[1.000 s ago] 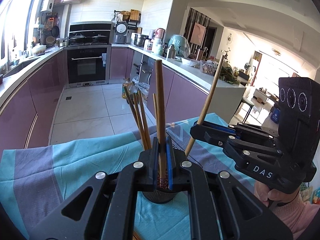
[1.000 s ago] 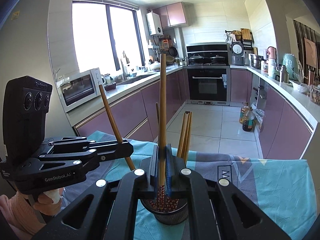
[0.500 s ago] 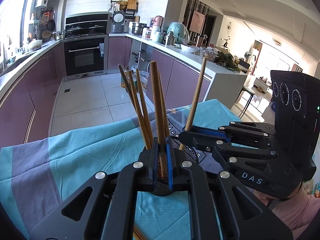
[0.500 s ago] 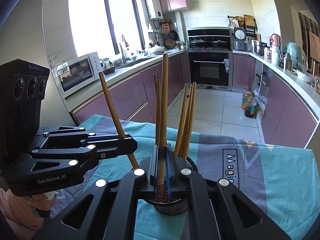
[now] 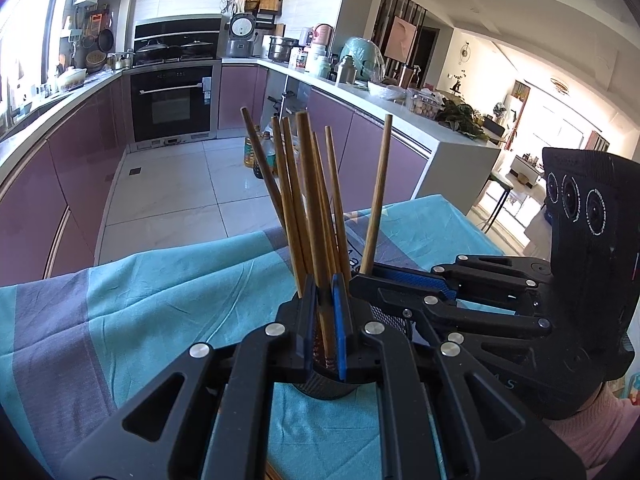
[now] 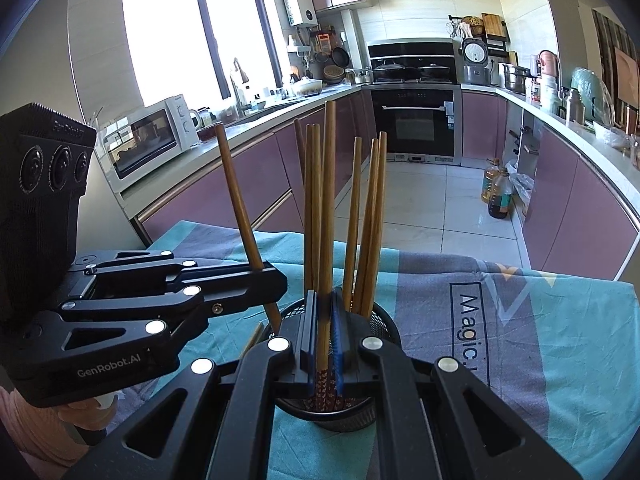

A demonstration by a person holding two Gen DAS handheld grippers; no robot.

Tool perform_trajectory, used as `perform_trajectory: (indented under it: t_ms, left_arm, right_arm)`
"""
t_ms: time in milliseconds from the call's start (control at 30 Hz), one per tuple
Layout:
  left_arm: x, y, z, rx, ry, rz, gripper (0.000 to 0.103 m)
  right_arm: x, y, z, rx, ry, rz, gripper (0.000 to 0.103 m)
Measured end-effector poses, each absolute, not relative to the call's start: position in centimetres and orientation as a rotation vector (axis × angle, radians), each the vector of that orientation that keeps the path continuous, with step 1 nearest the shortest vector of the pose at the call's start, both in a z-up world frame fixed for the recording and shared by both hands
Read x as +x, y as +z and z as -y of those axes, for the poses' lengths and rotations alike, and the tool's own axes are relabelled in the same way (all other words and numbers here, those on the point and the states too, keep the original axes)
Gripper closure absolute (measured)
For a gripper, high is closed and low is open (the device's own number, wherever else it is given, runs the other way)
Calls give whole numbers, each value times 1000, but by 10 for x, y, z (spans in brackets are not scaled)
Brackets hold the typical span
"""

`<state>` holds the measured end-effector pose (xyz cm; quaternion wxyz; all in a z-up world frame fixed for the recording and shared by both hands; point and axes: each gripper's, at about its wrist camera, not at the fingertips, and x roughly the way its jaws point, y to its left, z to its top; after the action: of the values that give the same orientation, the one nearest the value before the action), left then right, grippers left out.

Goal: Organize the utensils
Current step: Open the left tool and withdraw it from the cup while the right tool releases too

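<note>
Both grippers have come down since the earlier frames, so the chopsticks they carry now reach well into the black mesh holder (image 6: 380,322) instead of hanging above it. Setting: tabletop covered by a teal and grey-purple cloth (image 5: 160,300) printed with "Magic", in a kitchen with purple cabinets (image 6: 256,176), a built-in oven (image 5: 172,100), a white microwave (image 6: 148,140) by the window and oil bottles (image 6: 496,192) on the tiled floor. Left gripper (image 5: 323,320): fingers closed on one wooden chopstick (image 5: 316,216), held nearly upright, its lower end between the blue pads and down inside the holder. Right gripper (image 6: 323,332): fingers closed on another wooden chopstick (image 6: 328,200), also upright, its patterned red tip just above the holder bottom. From the left wrist view the right gripper comes in from the right, its stick leaning beside the bundle; from the right wrist view the left gripper comes in from the left, its stick tilted with the lower end at the holder rim. Six or so loose chopsticks (image 6: 372,220) already stand in the holder, fanned out. Hidden: the holder's near wall and base are mostly covered by the gripper bodies, so whether either tip touches bottom cannot be told. A pale stick end (image 6: 252,340) lies on the cloth left of the holder, mostly covered.
</note>
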<state>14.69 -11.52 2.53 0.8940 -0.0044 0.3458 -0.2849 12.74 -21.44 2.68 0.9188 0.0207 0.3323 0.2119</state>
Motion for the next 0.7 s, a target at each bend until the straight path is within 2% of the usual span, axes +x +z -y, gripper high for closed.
perform_trajectory:
  t_ms: [333,633,700]
  left_arm:
    - [147,9,102,-39,-575,-719,92]
    - [120,3,71,-43,-491,-652,77]
    - [114,1,61,-42,-461,-639,73]
  right_arm:
    - [120,24,220,66,436,-678,95]
    - [90,26,218,78,506,-646,82]
    - [80,26,213,61,541,-643,73]
